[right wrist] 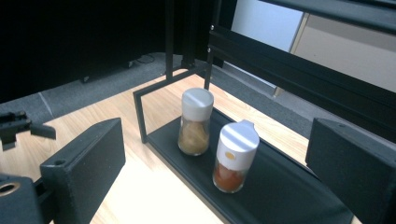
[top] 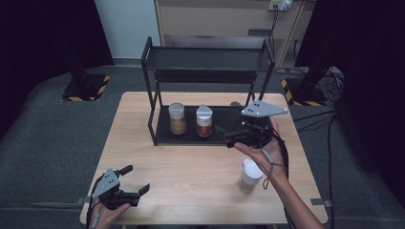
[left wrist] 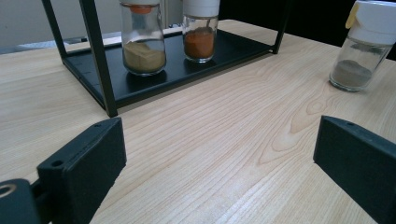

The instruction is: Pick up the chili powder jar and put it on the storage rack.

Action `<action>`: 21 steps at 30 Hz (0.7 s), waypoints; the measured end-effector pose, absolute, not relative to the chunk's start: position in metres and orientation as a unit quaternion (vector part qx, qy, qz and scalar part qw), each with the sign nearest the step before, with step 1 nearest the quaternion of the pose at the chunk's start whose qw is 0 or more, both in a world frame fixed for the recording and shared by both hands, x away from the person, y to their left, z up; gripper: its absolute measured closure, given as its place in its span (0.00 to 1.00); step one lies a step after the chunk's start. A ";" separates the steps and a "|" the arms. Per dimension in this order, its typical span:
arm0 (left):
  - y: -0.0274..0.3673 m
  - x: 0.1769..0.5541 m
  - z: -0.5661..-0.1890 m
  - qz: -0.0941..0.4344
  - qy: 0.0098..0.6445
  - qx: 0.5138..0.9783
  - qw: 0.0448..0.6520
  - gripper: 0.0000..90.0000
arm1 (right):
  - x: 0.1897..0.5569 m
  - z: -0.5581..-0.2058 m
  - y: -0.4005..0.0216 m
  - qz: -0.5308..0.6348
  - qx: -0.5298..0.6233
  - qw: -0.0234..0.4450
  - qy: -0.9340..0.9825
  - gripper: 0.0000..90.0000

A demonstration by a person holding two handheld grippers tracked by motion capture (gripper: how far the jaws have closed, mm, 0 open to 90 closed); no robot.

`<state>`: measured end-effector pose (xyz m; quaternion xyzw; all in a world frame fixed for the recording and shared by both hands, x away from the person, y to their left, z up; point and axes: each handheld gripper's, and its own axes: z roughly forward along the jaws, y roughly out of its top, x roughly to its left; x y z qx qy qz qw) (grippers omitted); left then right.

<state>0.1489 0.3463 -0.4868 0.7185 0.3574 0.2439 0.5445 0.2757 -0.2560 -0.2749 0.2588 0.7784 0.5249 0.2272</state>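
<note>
A black two-tier rack [top: 205, 59] stands at the back of the wooden table [top: 191, 167]. On its lower shelf [right wrist: 280, 191] are a jar of tan powder [top: 177, 119] [right wrist: 196, 123] and a jar of orange powder [top: 204, 121] [right wrist: 235, 156], both with white caps. A third jar [top: 250, 175] [left wrist: 362, 46], holding pale grey-brown powder, stands on the table at front right. My right gripper [top: 223, 135] [right wrist: 217, 140] hovers open at the shelf's right part, pointing at the two jars. At the front left corner my left gripper [top: 137, 178] [left wrist: 217, 140] is open and empty.
The rack's upper shelf is bare. The left gripper view shows the rack's corner post [left wrist: 100, 60] in front of the tan jar [left wrist: 143, 42] and the orange jar [left wrist: 200, 37]. Behind the table are a wooden cabinet [top: 215, 19], hazard-taped stand bases [top: 86, 88] and floor cables [top: 329, 81].
</note>
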 end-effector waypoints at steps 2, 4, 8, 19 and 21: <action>0.346 0.149 -0.487 0.244 0.357 0.719 0.544 0.02 | 0.270 -0.279 -0.262 0.525 0.258 0.228 0.778 0.06; 0.346 0.149 -0.487 0.244 0.357 0.719 0.544 0.02 | 0.266 -0.281 -0.267 0.527 0.259 0.228 0.777 0.05; 0.346 0.149 -0.487 0.244 0.358 0.719 0.544 0.02 | 0.255 -0.288 -0.278 0.534 0.258 0.235 0.771 0.05; 0.346 0.149 -0.487 0.244 0.358 0.719 0.543 0.02 | 0.225 -0.309 -0.311 0.537 0.258 0.247 0.764 0.03; 0.346 0.149 -0.486 0.244 0.358 0.720 0.542 0.02 | 0.221 -0.314 -0.316 0.538 0.258 0.249 0.762 0.03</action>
